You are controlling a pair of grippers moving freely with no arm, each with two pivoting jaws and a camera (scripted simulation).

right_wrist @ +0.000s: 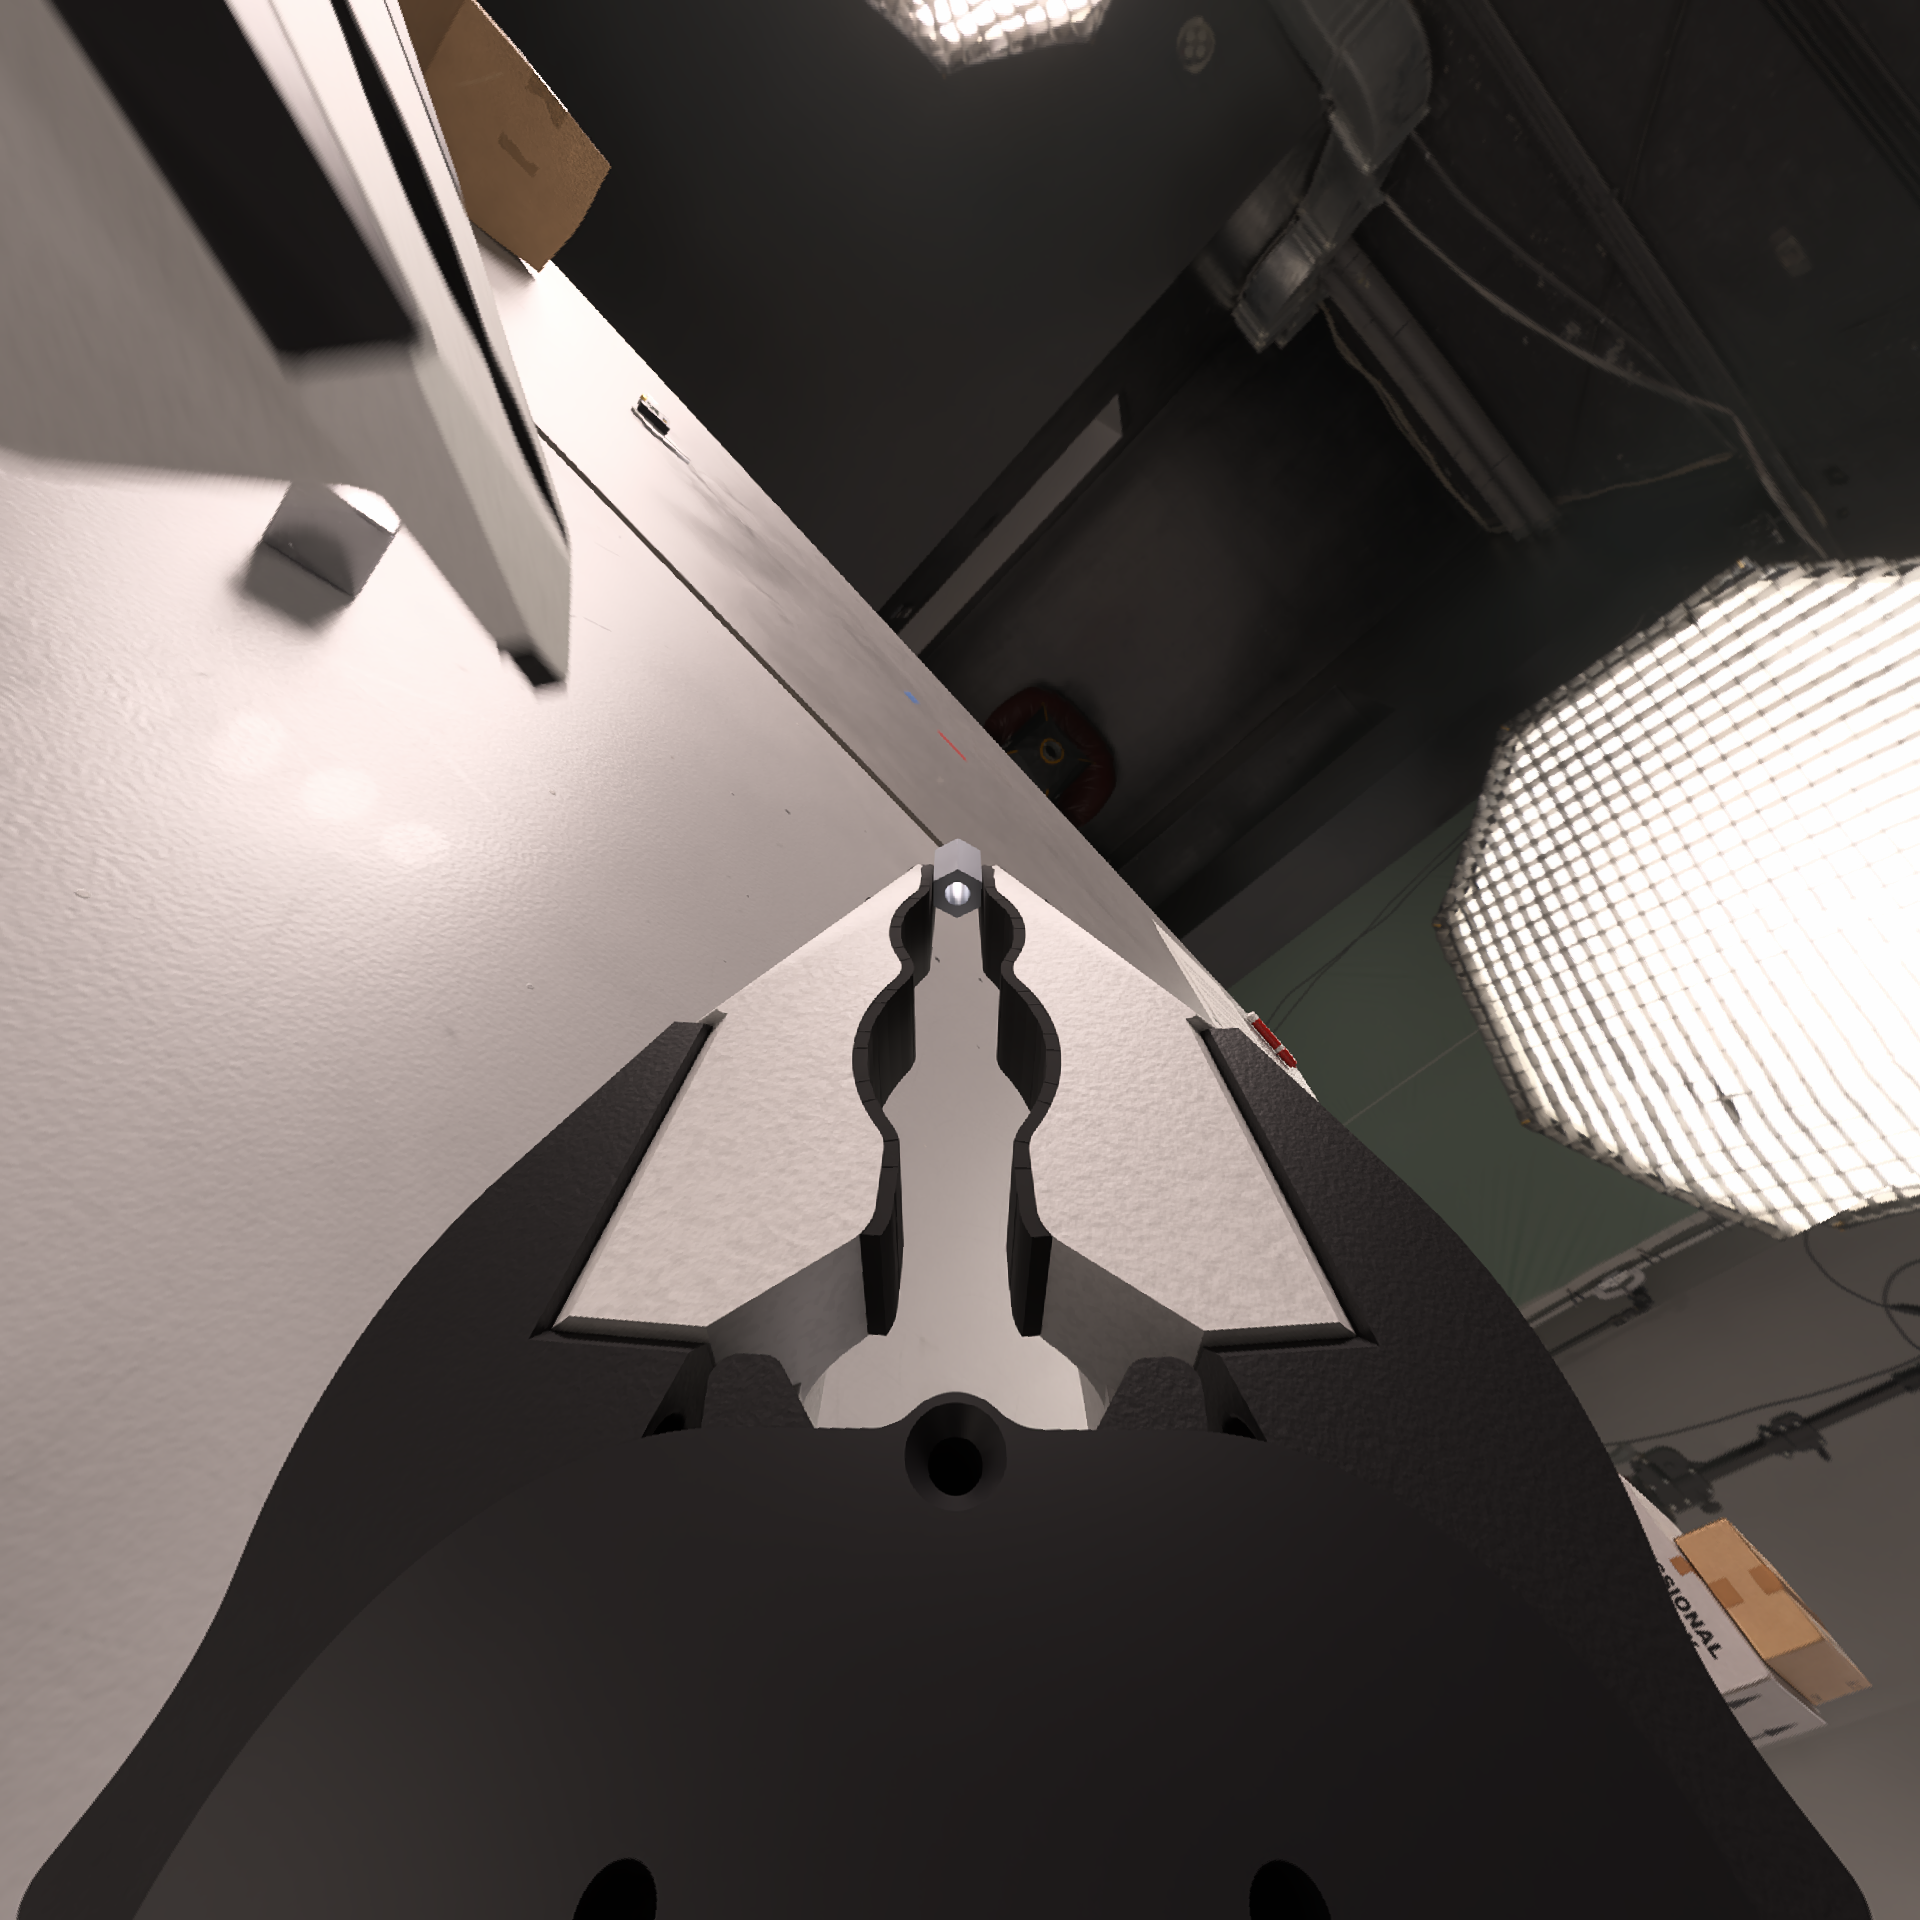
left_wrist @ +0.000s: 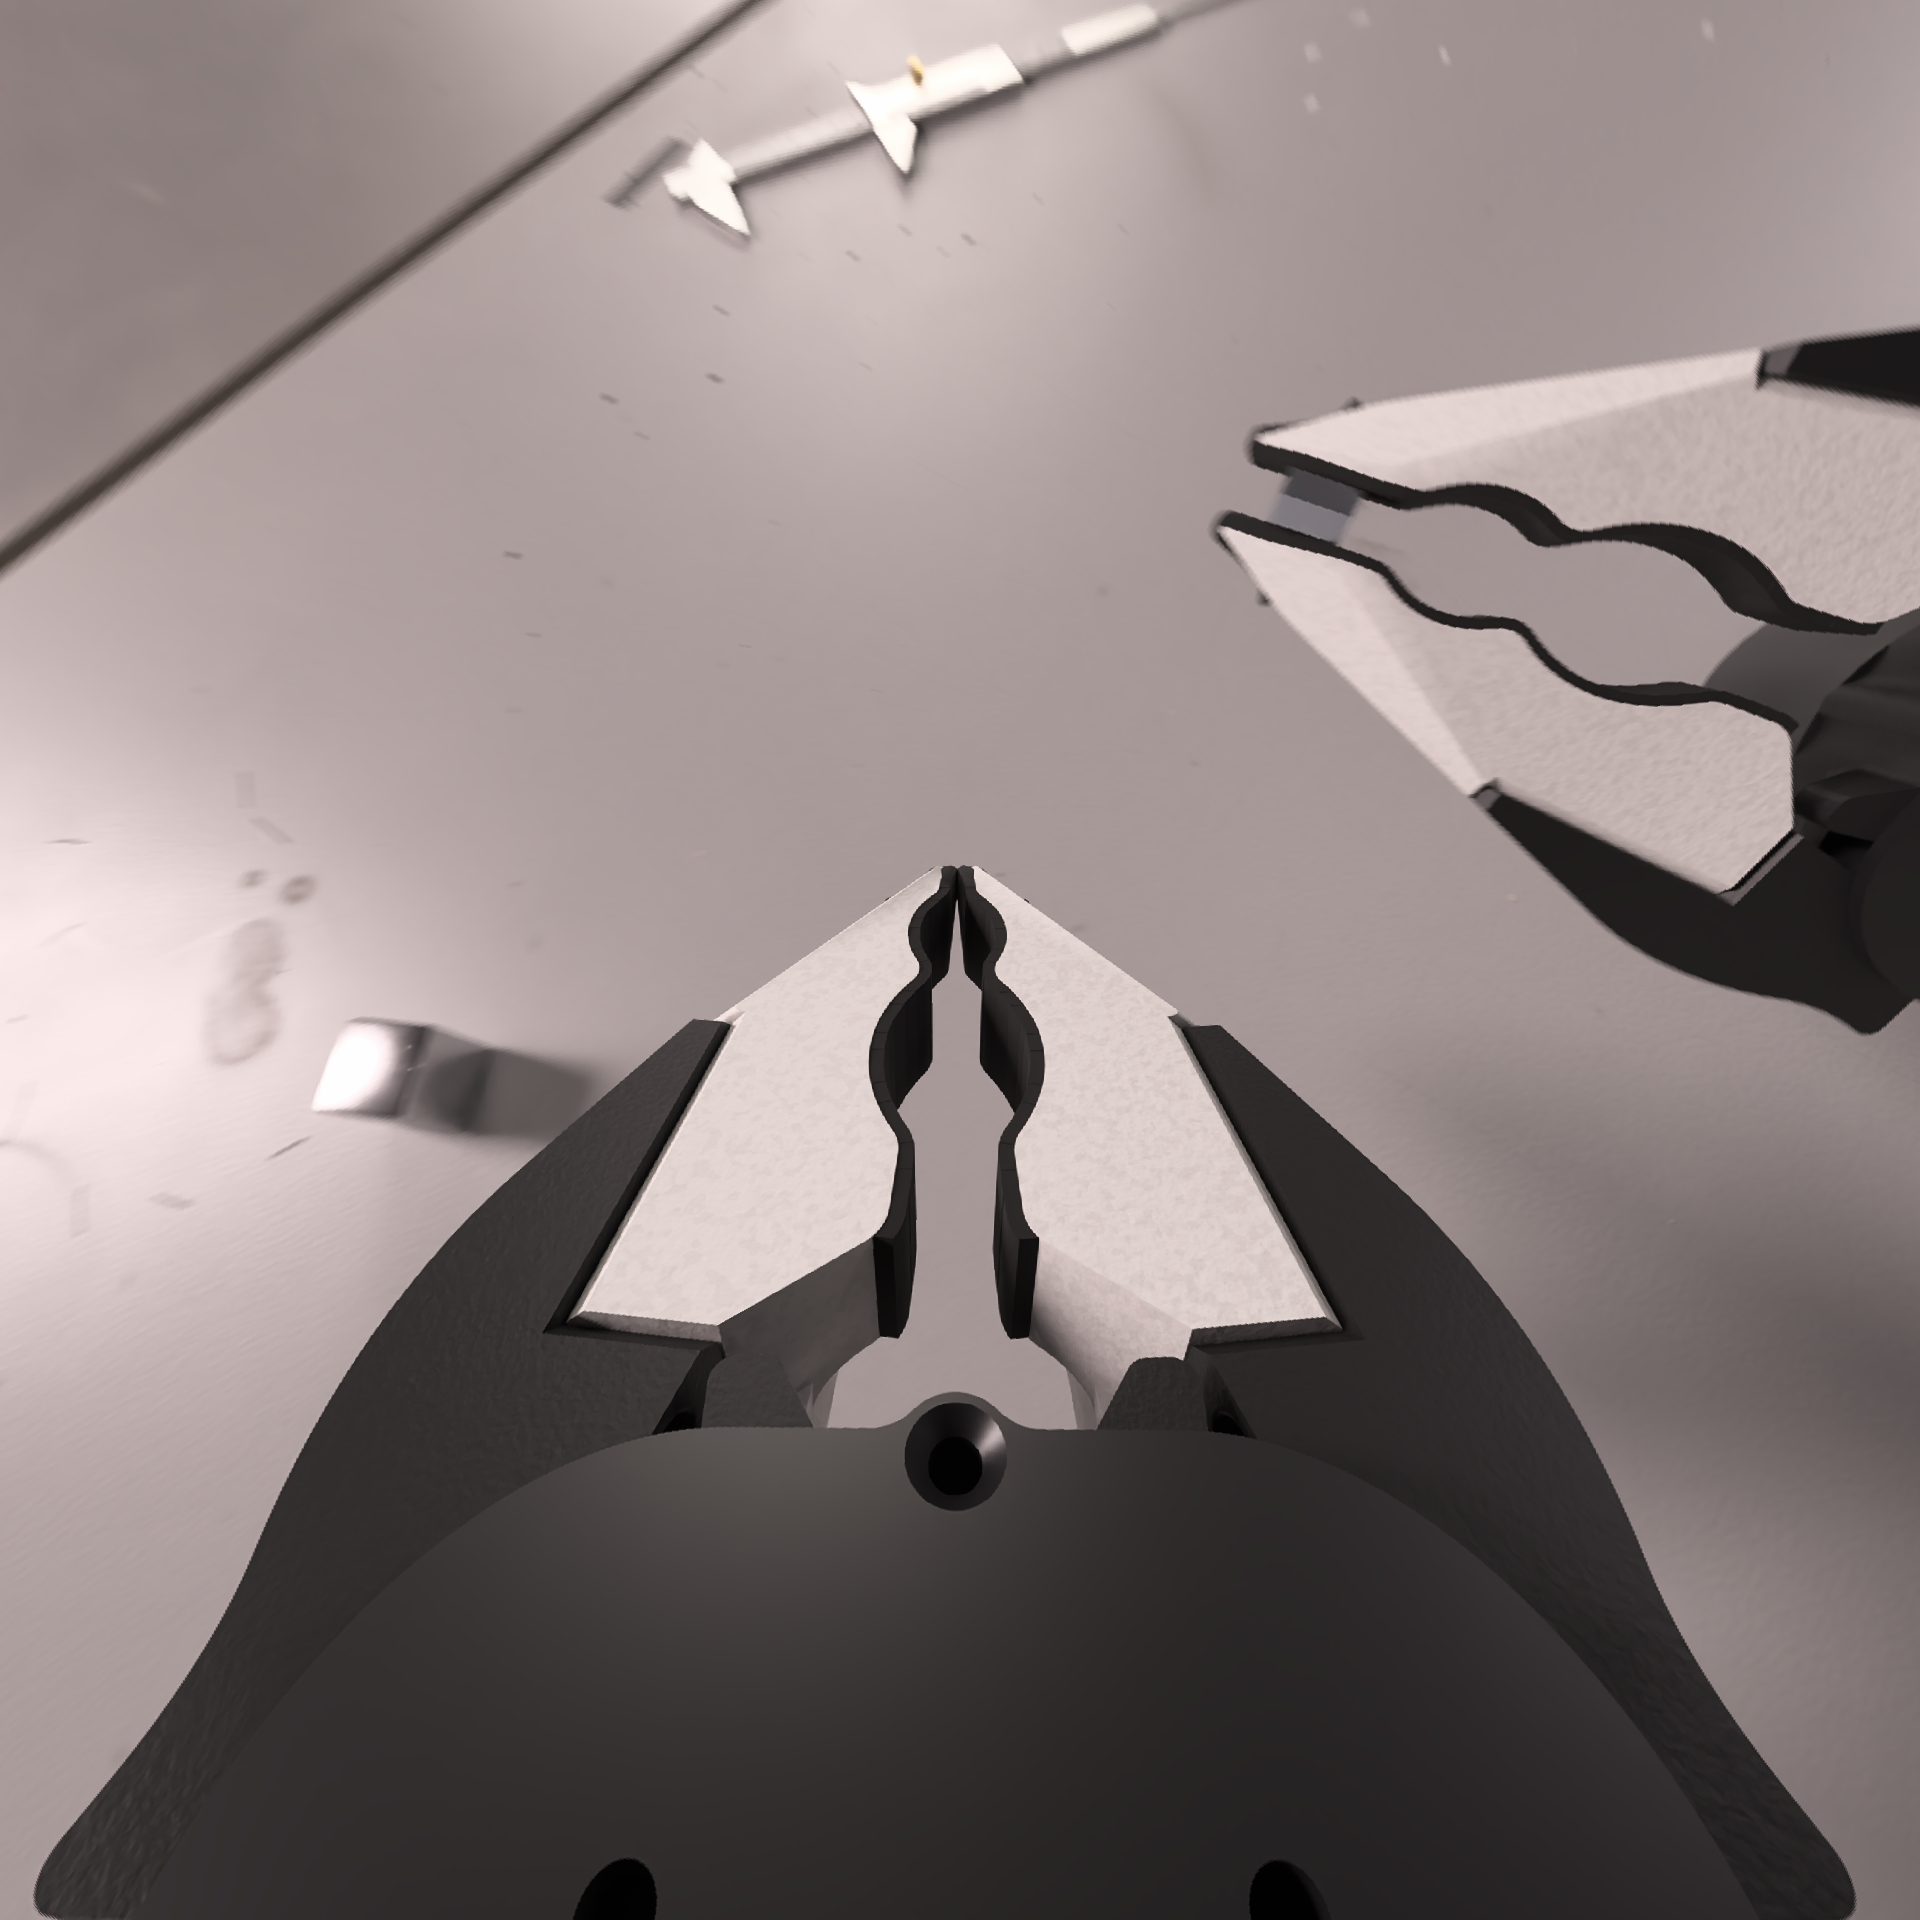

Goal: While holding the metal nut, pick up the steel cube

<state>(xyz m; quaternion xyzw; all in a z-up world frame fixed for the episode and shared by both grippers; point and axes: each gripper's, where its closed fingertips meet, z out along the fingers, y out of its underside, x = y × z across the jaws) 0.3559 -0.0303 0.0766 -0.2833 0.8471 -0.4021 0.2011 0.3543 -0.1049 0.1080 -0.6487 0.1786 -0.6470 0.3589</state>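
- The left tongs (left_wrist: 957, 873) are seen from behind, their tips pressed together with nothing between them.
- The steel cube (left_wrist: 366, 1068) is found on the pale worktop (left_wrist: 644, 623), to the left of the left tongs and apart from them.
- The right tongs (left_wrist: 1252, 490) are seen at the right edge (pointing left), with the metal nut (left_wrist: 1311, 511) pinched between their tips.
- A white slender tool (left_wrist: 831, 135) is laid far off, near a dark seam.
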